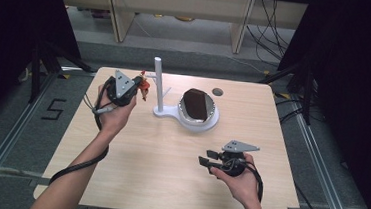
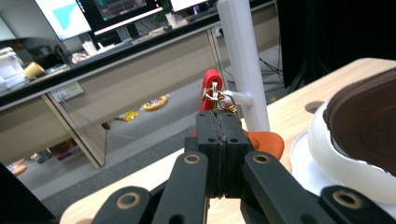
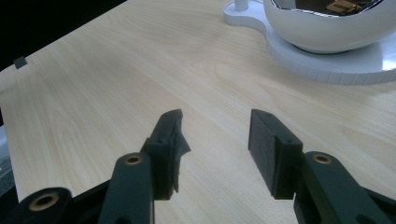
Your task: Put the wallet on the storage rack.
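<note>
My left gripper [image 1: 141, 84] is shut on a red and orange keychain [image 1: 145, 88] with a gold clasp, held just left of a white post [image 1: 158, 82]. In the left gripper view the jaws [image 2: 221, 116] pinch the clasp, and the red tag [image 2: 211, 81] rises beside the post [image 2: 240, 56] and its short side peg [image 2: 243, 98]. The post's white base carries a white bowl [image 1: 212, 117] holding a dark brown item [image 1: 196, 103]. My right gripper [image 1: 208, 157] stands open near the table's front right, and nothing lies between its fingers [image 3: 215, 135].
The bowl [image 3: 327, 32] and its flat white base [image 3: 336, 67] lie ahead of the right gripper. A small round hole [image 1: 217, 92] sits in the tabletop behind the bowl. Bare wood spreads across the table's middle and front. Cables trail off the table's front edge.
</note>
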Demonstrator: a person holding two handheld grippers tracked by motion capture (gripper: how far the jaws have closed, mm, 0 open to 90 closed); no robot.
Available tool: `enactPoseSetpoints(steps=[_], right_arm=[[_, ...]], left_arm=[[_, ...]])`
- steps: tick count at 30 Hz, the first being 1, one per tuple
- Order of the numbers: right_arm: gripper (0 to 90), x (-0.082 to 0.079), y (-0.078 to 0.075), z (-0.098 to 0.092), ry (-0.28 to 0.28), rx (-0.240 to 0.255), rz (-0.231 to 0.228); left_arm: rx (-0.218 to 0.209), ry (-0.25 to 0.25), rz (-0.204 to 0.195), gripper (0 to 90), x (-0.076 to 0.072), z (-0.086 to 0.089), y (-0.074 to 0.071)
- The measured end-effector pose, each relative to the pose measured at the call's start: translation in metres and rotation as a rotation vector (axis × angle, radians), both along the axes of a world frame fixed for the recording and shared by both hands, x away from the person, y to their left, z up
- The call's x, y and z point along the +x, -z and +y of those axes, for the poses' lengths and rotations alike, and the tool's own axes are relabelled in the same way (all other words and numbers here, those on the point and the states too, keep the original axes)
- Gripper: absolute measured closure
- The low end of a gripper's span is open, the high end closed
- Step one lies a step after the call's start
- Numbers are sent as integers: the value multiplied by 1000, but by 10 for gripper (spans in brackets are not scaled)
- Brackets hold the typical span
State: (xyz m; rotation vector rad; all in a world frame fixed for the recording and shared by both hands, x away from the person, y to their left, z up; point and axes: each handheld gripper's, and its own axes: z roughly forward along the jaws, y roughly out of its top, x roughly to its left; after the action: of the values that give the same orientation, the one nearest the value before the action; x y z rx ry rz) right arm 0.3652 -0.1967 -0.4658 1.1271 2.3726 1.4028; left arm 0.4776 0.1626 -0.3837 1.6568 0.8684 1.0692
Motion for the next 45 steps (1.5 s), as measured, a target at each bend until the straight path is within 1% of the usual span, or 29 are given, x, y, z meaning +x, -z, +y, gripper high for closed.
enactPoseSetpoints(steps=[1,2,3,4,5,7,10,12,13,15,16,17,20,22,23,24,25,28,29,30,32,34,35,36,38,40,41,42,45], right_arm=[[554,-1,0,0,9,4,14],[554,0,0,-1,6,-6,1],[554,0,0,-1,10,4,-5],[554,0,0,-1,12,4,-4],[554,0,0,-1,12,4,-4],[554,0,0,-2,10,-5,3],[554,0,1,-2,7,-4,5],[554,0,2,-1,5,1,3],[554,-2,1,0,8,11,24],[554,-2,1,1,10,13,30],[554,-2,1,1,10,13,30],[554,-1,1,0,8,11,21],[554,-1,1,0,9,10,19],[554,-2,1,0,11,10,22],[554,-2,1,0,11,10,22],[554,-1,1,-1,15,-4,18],[554,0,2,-2,9,-2,7],[554,0,2,-2,9,-2,6],[554,0,2,-1,7,11,1],[554,0,1,-2,11,-5,5],[554,0,1,-2,11,-5,5],[554,-1,1,-1,13,4,19],[554,-1,1,0,11,2,16],[554,-2,2,1,13,12,28],[554,-2,2,1,12,11,28],[554,-1,3,1,12,17,18],[554,-1,2,1,12,18,23],[554,-2,2,1,11,7,25],[554,-2,2,1,13,9,28]], left_arm=[[-1,-1,-3,890,0,0,-1],[-3,5,-15,889,2,1,-3],[0,9,-23,889,2,1,-4],[-2,13,-34,889,2,1,-5],[-2,13,-34,889,2,1,-5],[-6,27,-67,889,-1,1,-10],[-3,35,-95,889,-3,1,-14],[-3,43,-100,889,-4,1,-16],[0,55,-110,889,-4,1,-16],[10,65,-114,889,-4,1,-17],[7,66,-109,889,-5,0,-16],[5,77,-112,889,-5,-1,-15],[8,93,-115,889,-6,-3,-13],[29,125,-121,889,-7,-6,-11],[29,125,-121,889,-7,-6,-11],[36,141,-119,888,-8,-9,-8],[40,141,-114,888,-9,-9,-6],[33,144,-111,888,-10,-9,-2],[41,147,-108,888,-11,-9,0],[39,149,-106,888,-11,-8,3],[41,149,-108,888,-12,-8,4],[43,150,-102,888,-13,-8,6],[55,153,-96,888,-14,-7,6],[49,154,-98,888,-14,-7,9],[57,156,-91,888,-14,-7,10],[49,154,-86,888,-13,-6,12],[40,137,-83,888,-14,-5,13],[26,132,-84,888,-13,-4,12],[3,124,-74,889,-13,0,7]])
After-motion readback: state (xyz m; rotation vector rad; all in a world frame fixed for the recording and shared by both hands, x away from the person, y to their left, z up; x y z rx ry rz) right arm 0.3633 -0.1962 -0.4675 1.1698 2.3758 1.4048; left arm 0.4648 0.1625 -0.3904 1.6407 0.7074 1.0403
